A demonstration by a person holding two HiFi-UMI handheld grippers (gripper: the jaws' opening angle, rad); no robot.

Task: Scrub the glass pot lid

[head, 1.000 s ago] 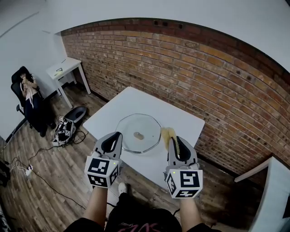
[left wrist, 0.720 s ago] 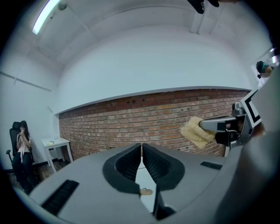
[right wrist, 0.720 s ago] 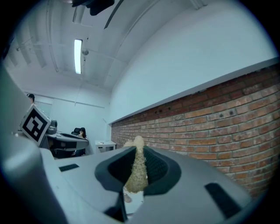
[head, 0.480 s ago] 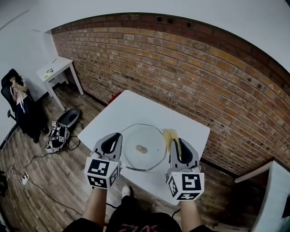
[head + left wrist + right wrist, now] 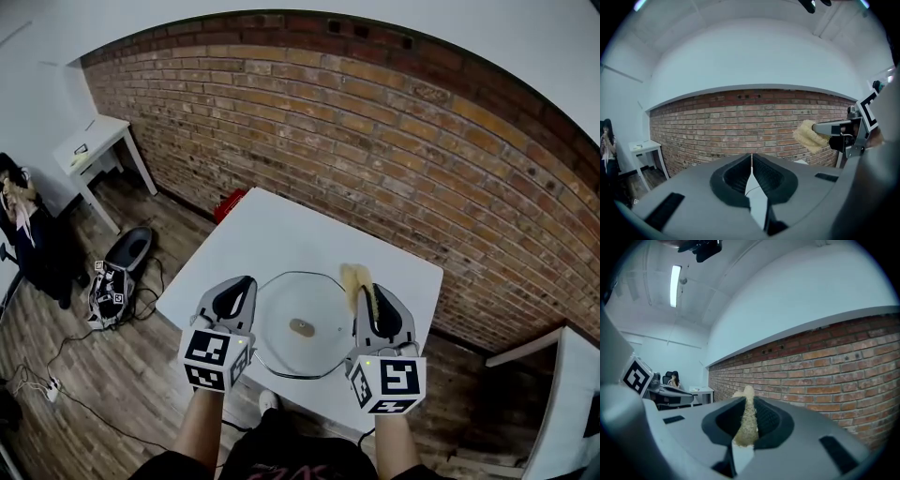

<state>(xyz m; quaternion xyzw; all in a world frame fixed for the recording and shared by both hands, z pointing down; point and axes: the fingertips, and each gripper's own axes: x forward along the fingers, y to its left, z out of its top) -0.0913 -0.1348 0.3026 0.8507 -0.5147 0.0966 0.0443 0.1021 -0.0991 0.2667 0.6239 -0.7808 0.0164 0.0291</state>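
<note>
The round glass pot lid (image 5: 298, 309) lies flat on the white table (image 5: 281, 230), its small knob (image 5: 302, 327) at the centre. My left gripper (image 5: 246, 281) hovers at the lid's left rim, jaws shut with nothing between them (image 5: 751, 157). My right gripper (image 5: 366, 292) is at the lid's right rim, shut on a yellow sponge (image 5: 354, 277) that sticks out past the fingertips (image 5: 746, 401). In the left gripper view the sponge (image 5: 808, 136) shows at the right gripper's tip. Both gripper views look level at the brick wall, so neither shows the lid.
A brick wall (image 5: 394, 141) runs behind the table. On the wood floor at the left lie a red object (image 5: 230, 204), a black item (image 5: 131, 248) and marker-cube gear (image 5: 108, 281). A small white table (image 5: 89, 150) and a seated person (image 5: 19, 216) are far left.
The head view has moved closer to the table. The lid now sits between the two grippers instead of ahead of them. Both jaws stay as they were.
</note>
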